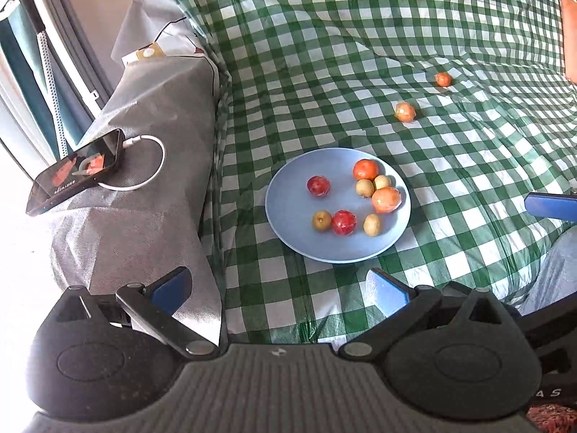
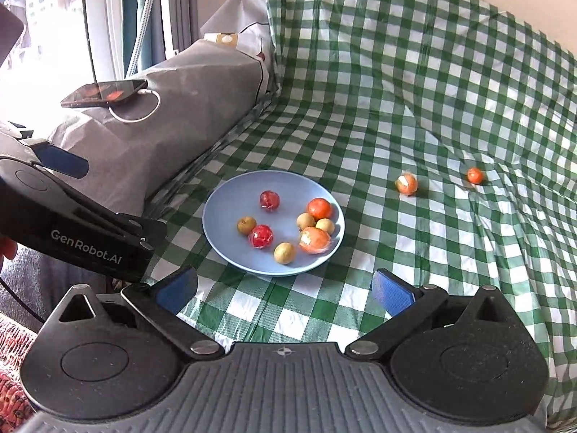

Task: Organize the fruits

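Note:
A light blue plate [image 1: 288,213] [image 2: 223,227] lies on the green checked cloth. It holds two red plums [image 1: 318,185], two oranges [image 1: 386,199] and several small yellow-green fruits [image 1: 321,221]. Two more oranges lie on the cloth beyond it, a larger one [image 1: 405,112] [image 2: 406,184] and a small one [image 1: 443,79] [image 2: 474,175]. My left gripper [image 1: 281,288] hovers open near the plate's front edge, nothing between its fingers. My right gripper [image 2: 285,288] is open and empty, just short of the plate. One blue pad [image 1: 551,207] of the right gripper shows at the left view's right edge.
A phone [image 1: 75,176] [image 2: 104,93] with a white cable lies on a grey-covered armrest [image 1: 144,216] left of the plate. The checked cloth [image 1: 360,36] rises up a backrest behind. The left gripper's black body [image 2: 72,231] fills the lower left of the right wrist view.

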